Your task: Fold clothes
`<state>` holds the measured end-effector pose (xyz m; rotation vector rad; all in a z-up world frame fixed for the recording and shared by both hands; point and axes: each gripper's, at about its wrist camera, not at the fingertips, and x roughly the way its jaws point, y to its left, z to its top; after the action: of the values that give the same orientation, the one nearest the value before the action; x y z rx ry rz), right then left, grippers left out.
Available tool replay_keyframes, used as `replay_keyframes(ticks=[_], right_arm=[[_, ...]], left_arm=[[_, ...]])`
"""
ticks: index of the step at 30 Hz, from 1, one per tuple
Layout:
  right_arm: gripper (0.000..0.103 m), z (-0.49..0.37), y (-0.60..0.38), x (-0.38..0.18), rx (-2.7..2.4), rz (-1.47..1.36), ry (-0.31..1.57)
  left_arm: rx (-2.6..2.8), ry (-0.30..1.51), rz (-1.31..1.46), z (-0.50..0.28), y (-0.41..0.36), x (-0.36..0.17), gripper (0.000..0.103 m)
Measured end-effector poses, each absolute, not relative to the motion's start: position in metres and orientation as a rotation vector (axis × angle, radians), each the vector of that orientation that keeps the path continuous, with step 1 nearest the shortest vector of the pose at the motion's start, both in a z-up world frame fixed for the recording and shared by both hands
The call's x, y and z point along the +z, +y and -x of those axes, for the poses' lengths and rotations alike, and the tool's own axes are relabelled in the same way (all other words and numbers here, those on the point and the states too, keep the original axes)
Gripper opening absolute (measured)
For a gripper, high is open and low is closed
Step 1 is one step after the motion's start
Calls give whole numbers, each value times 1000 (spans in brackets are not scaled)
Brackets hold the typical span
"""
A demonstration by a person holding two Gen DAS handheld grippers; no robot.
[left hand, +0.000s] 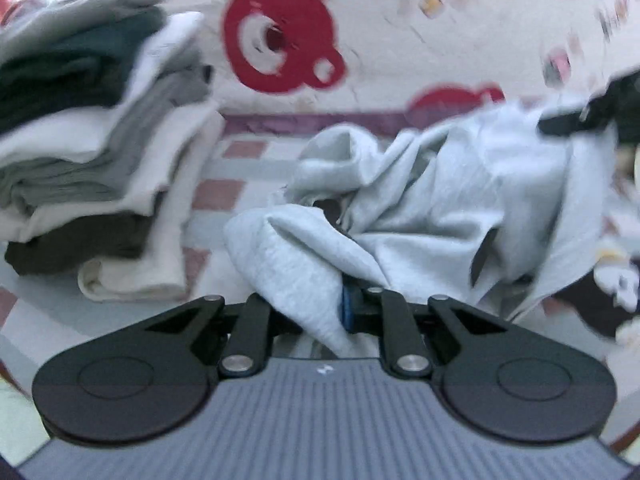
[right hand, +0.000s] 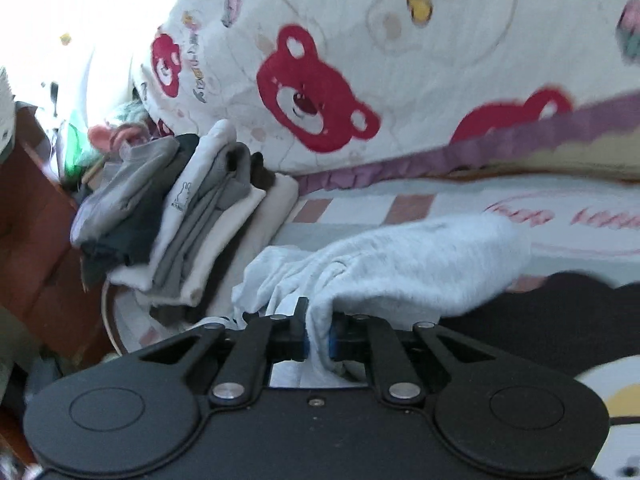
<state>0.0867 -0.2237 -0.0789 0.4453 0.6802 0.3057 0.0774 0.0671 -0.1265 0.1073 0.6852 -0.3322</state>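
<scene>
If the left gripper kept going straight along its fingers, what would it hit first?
The left gripper is already shut on the light grey garment; pushing on, it would probably bunch into that same crumpled cloth first. Depth beyond is unclear.

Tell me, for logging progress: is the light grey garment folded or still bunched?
Bunched: the light grey garment hangs crumpled between both grippers, unlike the folded stack.
</scene>
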Motion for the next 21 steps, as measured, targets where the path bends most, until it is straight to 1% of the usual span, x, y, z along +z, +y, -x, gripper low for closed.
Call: replay_keyframes(ticks=[1, 3, 6, 11, 14, 17, 19, 21], right_arm=[[12, -75, -229, -76, 296, -430, 674], [12, -49, -240, -87, 253, -464, 691], [11, -15, -257, -99, 193, -467, 692], [11, 11, -286, -102, 91, -307, 718], [11, 8, -306, -93, 48, -232, 702], [10, 2, -329, -73, 11, -203, 639], [10, 1, -344, -62, 7, -236, 616], [10, 3, -359, -54, 4, -269, 597]], left_arm=[[-345, 697, -115, -73, 53, -130, 14], [-400, 702, -126, -55, 36, -133, 13], [-417, 655, -199, -31, 14, -126, 13], [-408, 603, -234, -18, -8, -111, 13], [-385, 559, -264, -25, -19, -100, 12], [-422, 559, -283, -33, -44, -83, 11], [-473, 555, -279, -39, -79, -71, 10], [-553, 512, -228, -42, -109, -49, 10]])
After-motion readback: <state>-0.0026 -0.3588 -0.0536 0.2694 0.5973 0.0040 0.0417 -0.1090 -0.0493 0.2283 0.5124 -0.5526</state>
